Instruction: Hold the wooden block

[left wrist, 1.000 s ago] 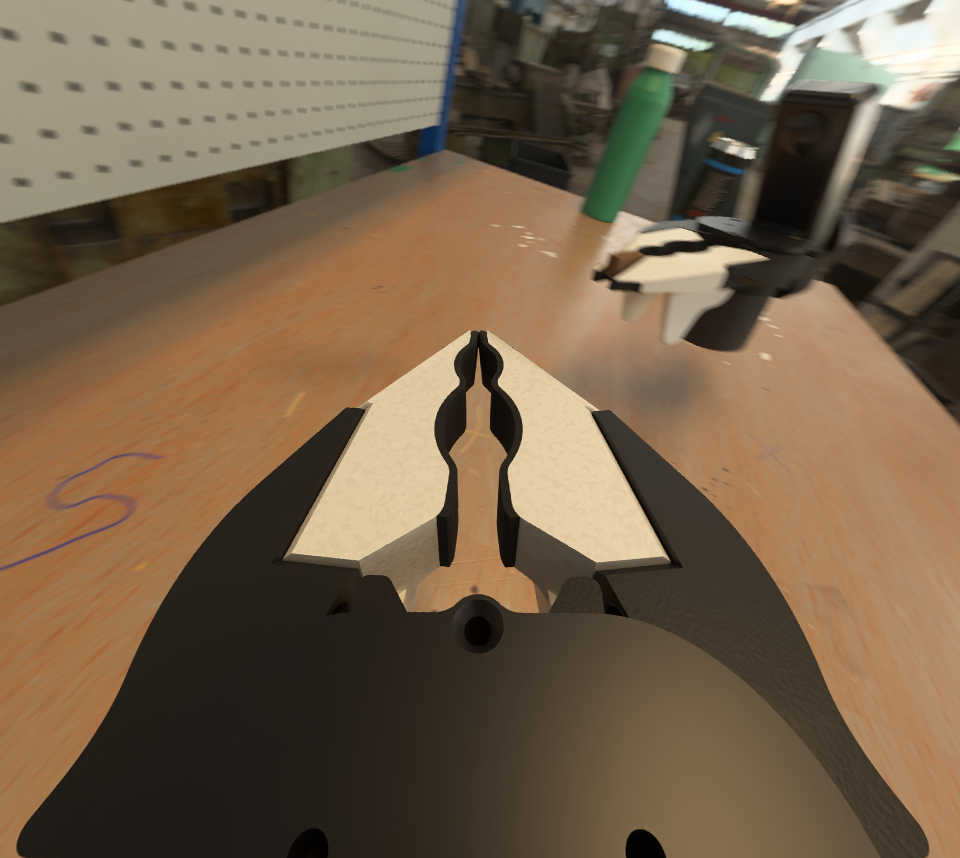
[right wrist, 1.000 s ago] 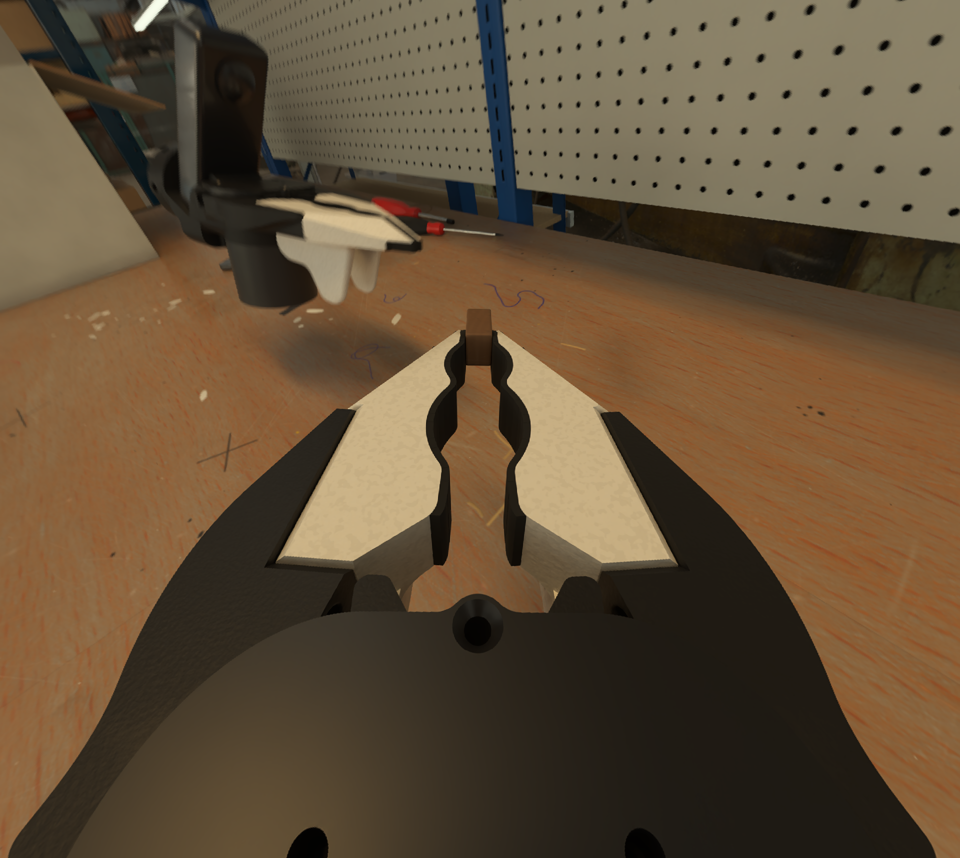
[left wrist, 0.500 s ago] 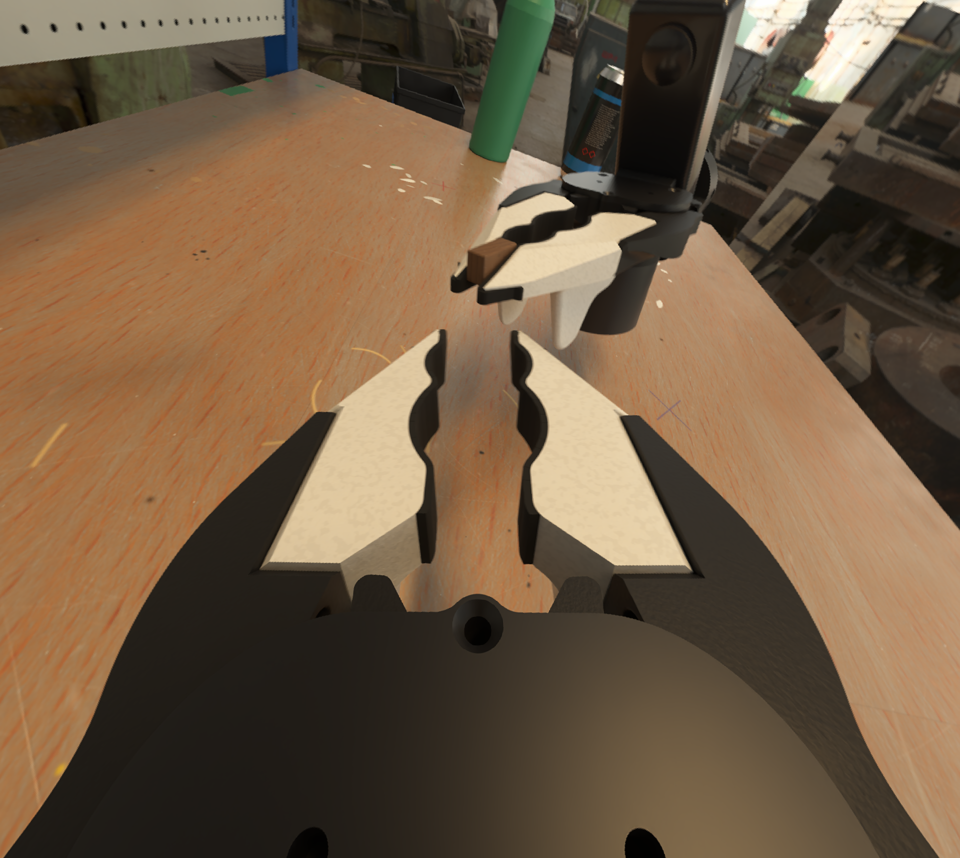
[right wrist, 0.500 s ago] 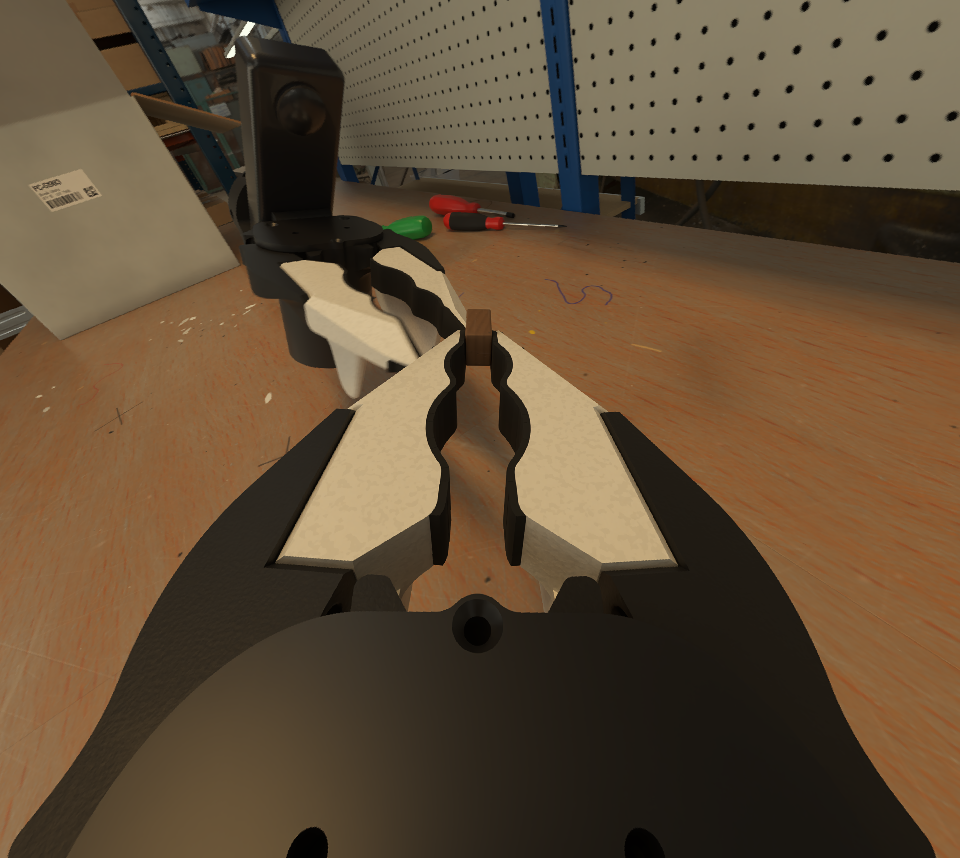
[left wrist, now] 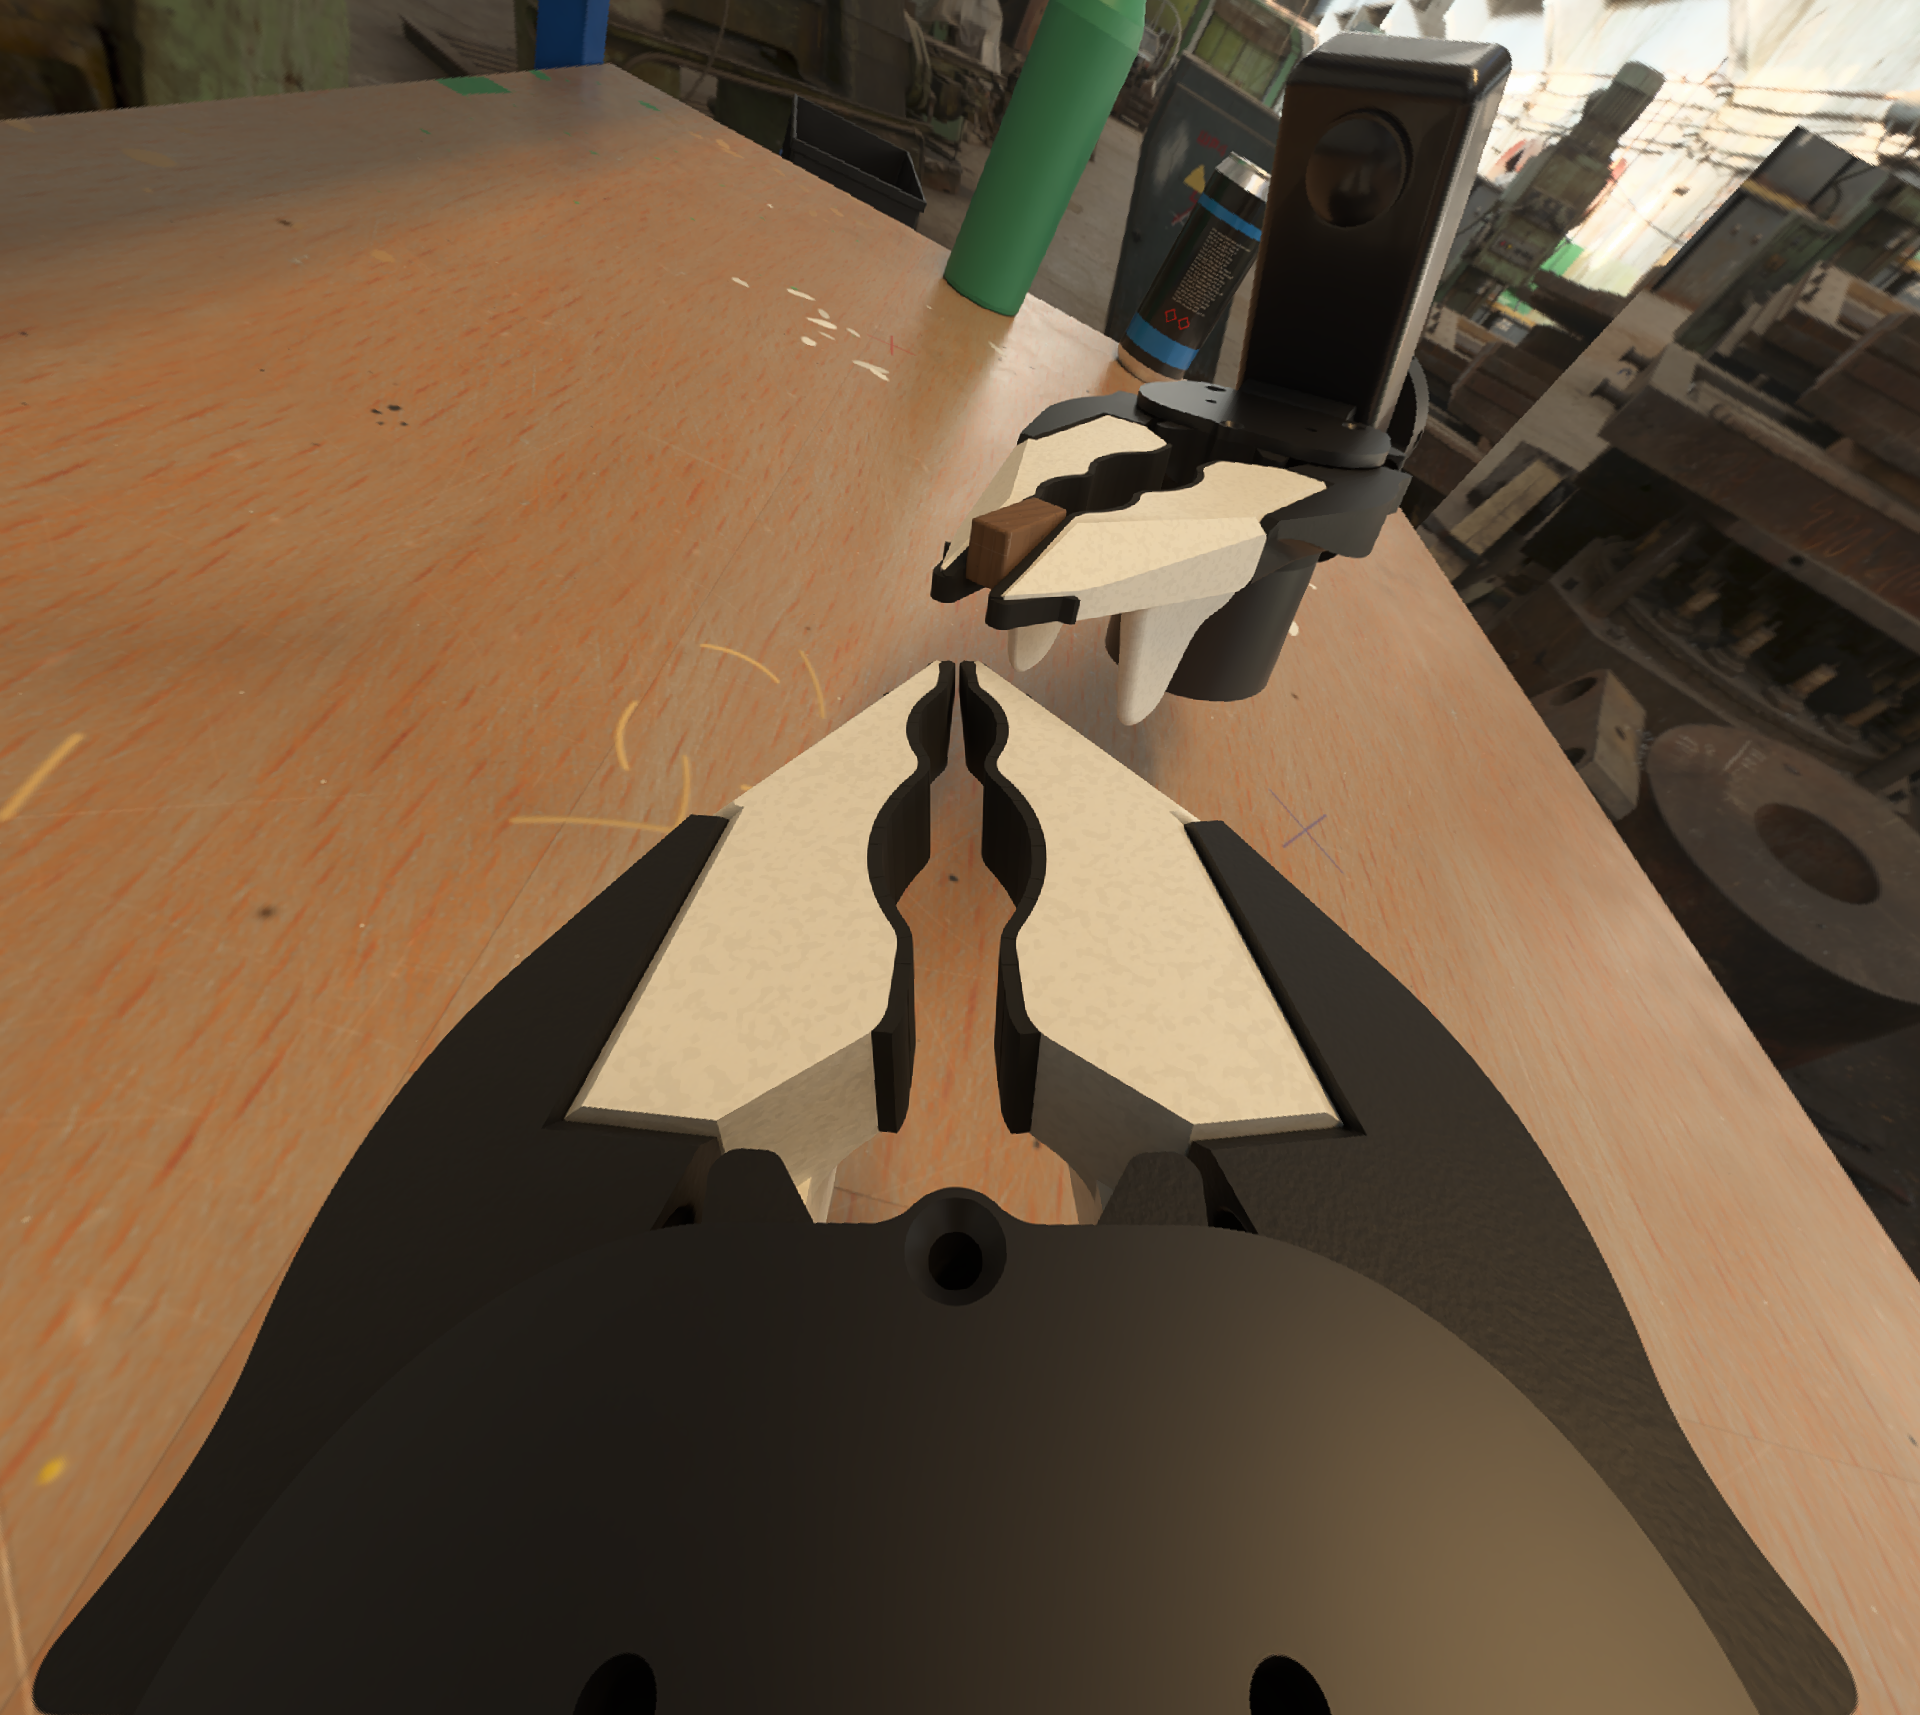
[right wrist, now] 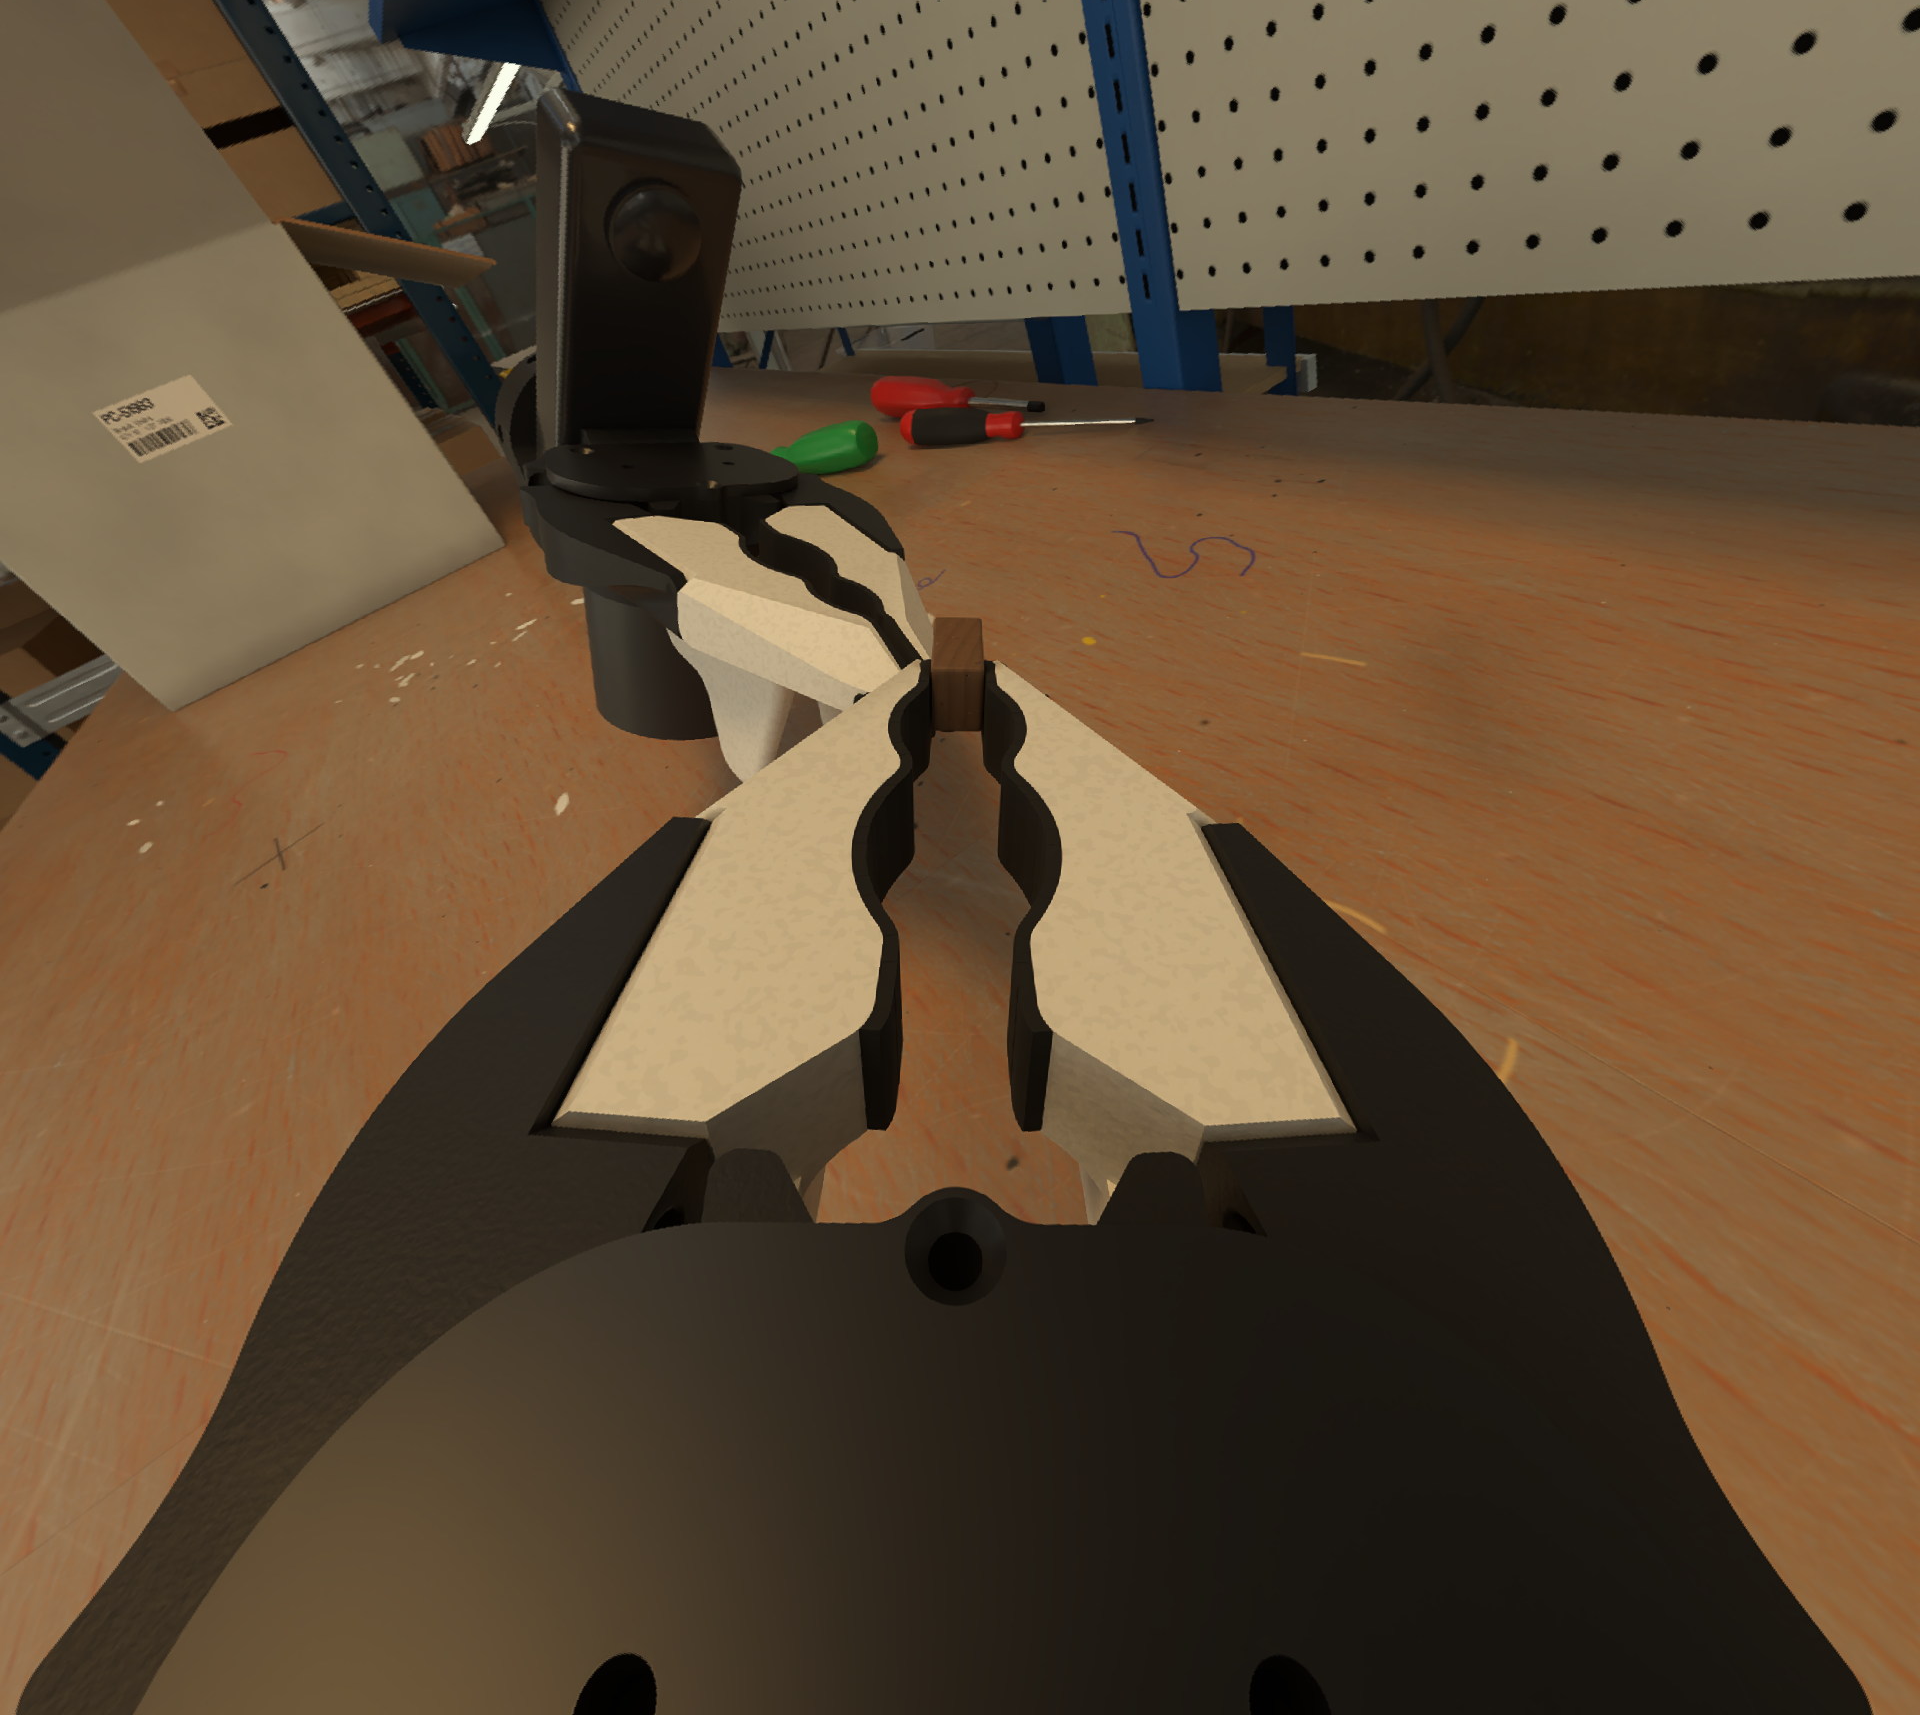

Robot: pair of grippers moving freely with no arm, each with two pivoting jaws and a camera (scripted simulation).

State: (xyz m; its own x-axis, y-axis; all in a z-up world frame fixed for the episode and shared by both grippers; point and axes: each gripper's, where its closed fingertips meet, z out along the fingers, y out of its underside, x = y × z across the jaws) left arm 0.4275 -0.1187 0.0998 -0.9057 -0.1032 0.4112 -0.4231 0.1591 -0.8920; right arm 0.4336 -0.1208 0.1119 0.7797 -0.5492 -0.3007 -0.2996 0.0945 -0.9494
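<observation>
Left wrist view looks down the left gripper (left wrist: pixel 955 673), whose two pale fingers meet at the tips with nothing between them. It hangs over the wooden workbench (left wrist: pixel 416 522). Just past its tips is the right gripper (left wrist: pixel 971 590), up off the bench, pinching the wooden block (left wrist: pixel 1013 535) near the ends of its fingers. The block is small and brown and pokes out sideways from the tips. Only this view shows the tall green bottle (left wrist: pixel 1049 127) with a white cap and the dark can (left wrist: pixel 1195 273) beside it, both standing at the far edge of the bench.

The right wrist view shows the same block (right wrist: pixel 957 674) from behind, squeezed tight between the right gripper's (right wrist: pixel 957 678) fingertips and sticking up a little above them. The left gripper (right wrist: pixel 904 642) comes in from the left, and its closed tips are just beside the block; I cannot tell if they touch it. Only here can you see the red screwdrivers (right wrist: pixel 961 413), a green handle (right wrist: pixel 831 447), a blue scribble (right wrist: pixel 1184 553) on the bench, a grey board (right wrist: pixel 208 377) leaning up, and the pegboard (right wrist: pixel 1455 55) wall.
</observation>
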